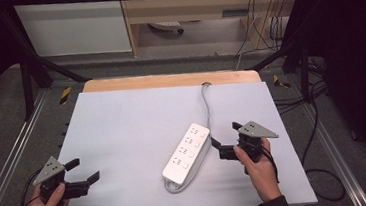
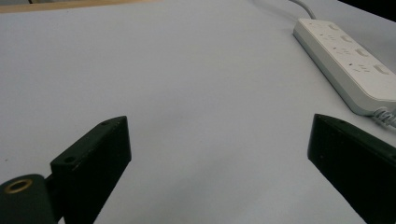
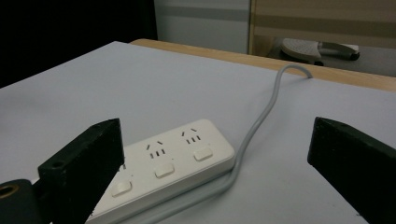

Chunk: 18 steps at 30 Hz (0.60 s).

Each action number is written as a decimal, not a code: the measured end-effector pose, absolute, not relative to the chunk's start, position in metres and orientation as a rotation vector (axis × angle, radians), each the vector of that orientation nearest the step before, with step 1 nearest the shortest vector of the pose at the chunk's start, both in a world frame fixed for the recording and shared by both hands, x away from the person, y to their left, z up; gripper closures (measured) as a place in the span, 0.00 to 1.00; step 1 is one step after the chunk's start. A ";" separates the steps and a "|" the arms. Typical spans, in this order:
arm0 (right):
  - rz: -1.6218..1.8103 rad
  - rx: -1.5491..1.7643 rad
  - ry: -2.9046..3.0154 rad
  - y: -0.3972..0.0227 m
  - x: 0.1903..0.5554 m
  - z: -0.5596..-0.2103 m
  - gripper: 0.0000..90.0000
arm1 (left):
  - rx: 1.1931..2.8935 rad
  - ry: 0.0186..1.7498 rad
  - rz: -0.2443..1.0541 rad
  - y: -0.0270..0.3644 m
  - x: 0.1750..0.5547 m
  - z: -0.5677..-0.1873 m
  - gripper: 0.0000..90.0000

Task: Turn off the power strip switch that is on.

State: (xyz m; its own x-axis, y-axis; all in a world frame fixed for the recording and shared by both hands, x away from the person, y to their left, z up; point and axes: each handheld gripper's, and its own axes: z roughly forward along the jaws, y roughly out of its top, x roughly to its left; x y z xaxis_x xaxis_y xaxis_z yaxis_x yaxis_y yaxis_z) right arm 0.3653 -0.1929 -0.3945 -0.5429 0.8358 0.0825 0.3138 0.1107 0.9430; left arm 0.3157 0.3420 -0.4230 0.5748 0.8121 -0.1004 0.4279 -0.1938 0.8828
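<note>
2 black grippers, left (image 1: 82, 171) and right (image 1: 222, 134), gape empty; white rigid plastic 4-socket power strip (image 1: 186, 153) looks light, slick, best pinched across its long sides, grey cord (image 1: 205, 106) trailing.

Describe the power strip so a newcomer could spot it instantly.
On the pale grey table, look right of centre, just left of the right hand-held gripper. The power strip lies there diagonally: a long white bar with a row of sockets and switches, its grey cable running to the far edge.

- A table (image 1: 122, 123) with a pale grey top and a wooden far edge.
- A white power strip (image 1: 186, 153) lies on it, grey cable (image 1: 205, 106) trailing away.
</note>
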 end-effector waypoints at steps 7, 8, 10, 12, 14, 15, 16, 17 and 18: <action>1.427 1.134 1.869 -0.213 0.362 -0.392 0.06 | 1.822 1.012 0.491 0.343 0.316 -0.423 0.07; 1.423 1.139 1.863 -0.215 0.361 -0.391 0.06 | 1.824 1.011 0.491 0.343 0.316 -0.423 0.07; 1.415 1.140 1.848 -0.219 0.360 -0.391 0.06 | 1.825 1.010 0.492 0.343 0.316 -0.423 0.07; 1.408 1.143 1.841 -0.224 0.360 -0.391 0.06 | 1.823 1.010 0.492 0.343 0.316 -0.423 0.07; 1.402 1.143 1.839 -0.228 0.358 -0.392 0.06 | 1.820 1.011 0.491 0.343 0.315 -0.423 0.07; 1.398 1.145 1.840 -0.229 0.357 -0.392 0.06 | 1.818 1.014 0.489 0.343 0.315 -0.423 0.07; 1.393 1.146 1.839 -0.232 0.357 -0.393 0.06 | 1.818 1.014 0.489 0.343 0.315 -0.423 0.07; 1.391 1.149 1.840 -0.233 0.356 -0.393 0.06 | 1.817 1.014 0.489 0.343 0.315 -0.423 0.07; 1.387 1.150 1.837 -0.236 0.356 -0.394 0.06 | 1.818 1.014 0.490 0.343 0.315 -0.423 0.07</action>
State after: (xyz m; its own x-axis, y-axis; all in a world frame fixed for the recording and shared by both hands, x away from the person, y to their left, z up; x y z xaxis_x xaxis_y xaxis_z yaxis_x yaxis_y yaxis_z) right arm 0.3556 -0.2356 -0.3942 -0.4748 0.8781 0.0598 0.2978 0.0963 0.9498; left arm 0.3154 0.3432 -0.4226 0.5736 0.8129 -0.1006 0.4269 -0.1919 0.8837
